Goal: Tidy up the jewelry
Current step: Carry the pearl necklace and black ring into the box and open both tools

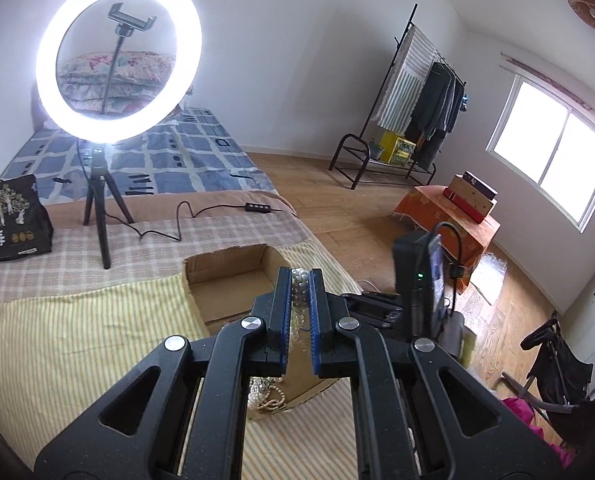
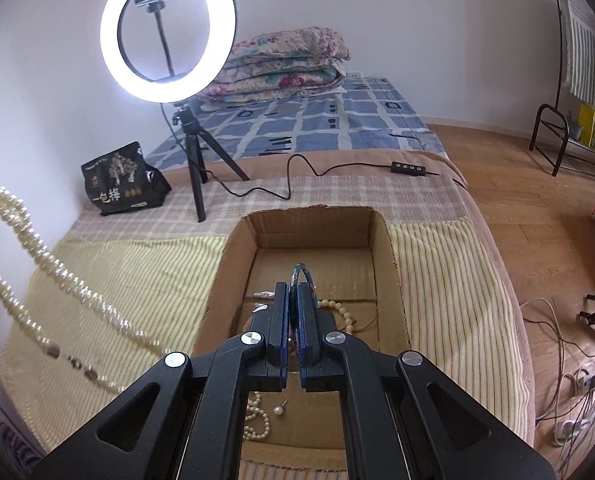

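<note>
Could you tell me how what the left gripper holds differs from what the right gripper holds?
The left gripper is shut on a pearl necklace, a long pale beaded strand that hangs loose. The right gripper is shut on a bangle, a dark rigid ring standing upright above its fingers. Both are jewelry, lifted near the cardboard box.

My grippers' arms are matt black plastic with shiny metal rivets [image 2: 252,337], and their pads [image 1: 284,312] are ribbed blue rubber-like plastic. The pearls [image 2: 25,236] I hold are glossy and cream, the bangle [image 2: 300,276] looks like polished metal, and the box [image 2: 317,224] is rough brown corrugated cardboard. Under it lies a ribbed yellow striped cloth [image 2: 117,276]; the floor [image 1: 361,216] is smooth wood.
</note>
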Demonstrator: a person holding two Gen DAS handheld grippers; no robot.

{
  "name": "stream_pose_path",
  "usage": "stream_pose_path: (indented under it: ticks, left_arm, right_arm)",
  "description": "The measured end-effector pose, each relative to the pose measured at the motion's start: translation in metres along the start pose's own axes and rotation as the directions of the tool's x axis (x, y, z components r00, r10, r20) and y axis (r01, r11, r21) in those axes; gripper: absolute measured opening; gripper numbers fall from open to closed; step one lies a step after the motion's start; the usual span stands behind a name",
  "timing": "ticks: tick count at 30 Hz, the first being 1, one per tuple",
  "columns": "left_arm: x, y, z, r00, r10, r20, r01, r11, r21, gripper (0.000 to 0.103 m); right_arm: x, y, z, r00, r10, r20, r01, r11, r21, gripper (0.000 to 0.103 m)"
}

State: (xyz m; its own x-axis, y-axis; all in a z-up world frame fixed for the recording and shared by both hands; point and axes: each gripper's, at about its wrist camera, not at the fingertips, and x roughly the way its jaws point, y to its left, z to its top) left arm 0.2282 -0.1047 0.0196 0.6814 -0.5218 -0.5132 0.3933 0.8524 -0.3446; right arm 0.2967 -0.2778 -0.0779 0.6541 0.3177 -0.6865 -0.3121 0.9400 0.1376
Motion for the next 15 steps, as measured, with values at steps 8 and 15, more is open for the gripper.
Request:
stream_pose_path:
  ticks: [8, 15]
  left_arm:
    - [0.033, -0.009, -0.009, 0.999, 0.012, -0.048, -0.011, 1.000, 0.017, 0.006]
    - [0.059, -0.018, -0.025, 0.995, 0.038, -0.097, -0.033, 0.998, 0.050, 0.006]
  right_arm:
    - [0.017, -0.022, 0.008, 1.000, -0.001, -0.009, 0.001, 1.000, 0.019, 0.002]
    - [0.029, -0.034, 0.016, 1.000, 0.006, -0.003, -0.006, 0.999, 0.034, 0.002]
